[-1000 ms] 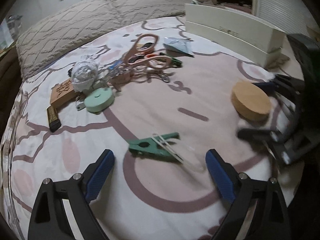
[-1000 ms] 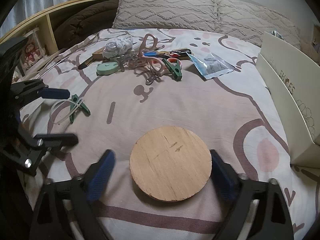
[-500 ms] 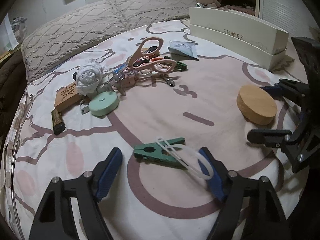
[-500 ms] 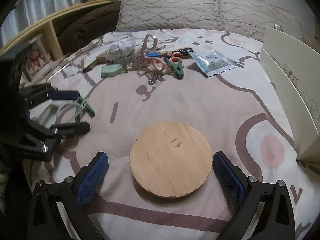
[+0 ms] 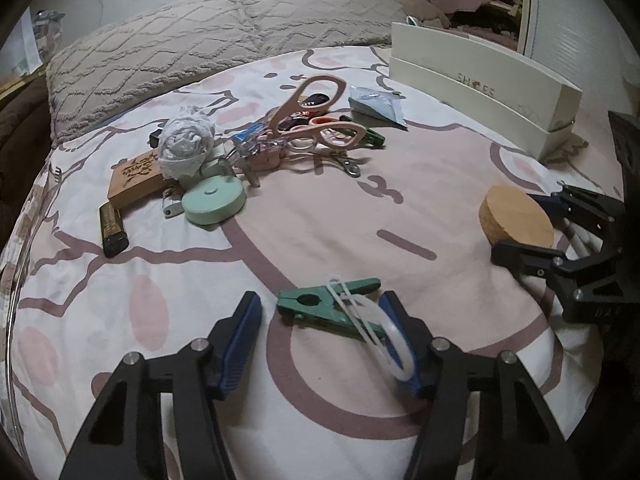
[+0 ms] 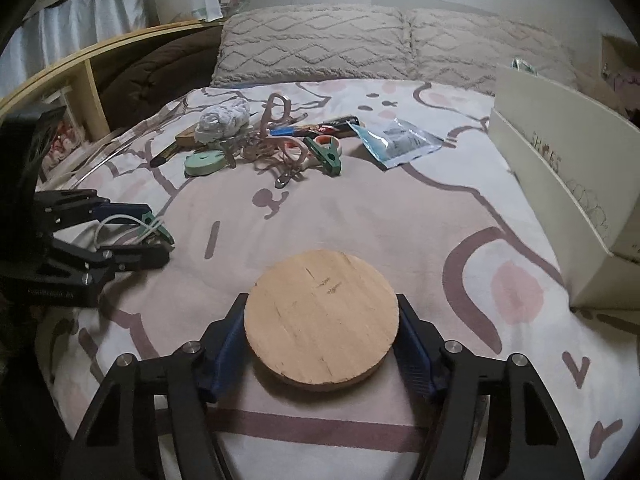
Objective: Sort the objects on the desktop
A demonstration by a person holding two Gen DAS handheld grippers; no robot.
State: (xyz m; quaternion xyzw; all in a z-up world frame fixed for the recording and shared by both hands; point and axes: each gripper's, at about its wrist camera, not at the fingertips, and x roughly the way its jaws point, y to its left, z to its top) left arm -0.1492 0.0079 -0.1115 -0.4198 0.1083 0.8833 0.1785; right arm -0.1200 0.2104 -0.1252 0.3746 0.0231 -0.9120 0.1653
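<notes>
Pink-patterned bedding [image 6: 360,216] carried everything. Your right tool [image 6: 320,344] was closing, both pads already against the wooden disc [image 6: 320,320] at its 6 o'clock. Your left tool [image 5: 320,336] was closing around the green clothespin [image 5: 320,308] with its white loop, pads still clear of the clip itself.

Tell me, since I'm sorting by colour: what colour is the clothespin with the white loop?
Green clothespin; clearest in the left wrist view.
</notes>
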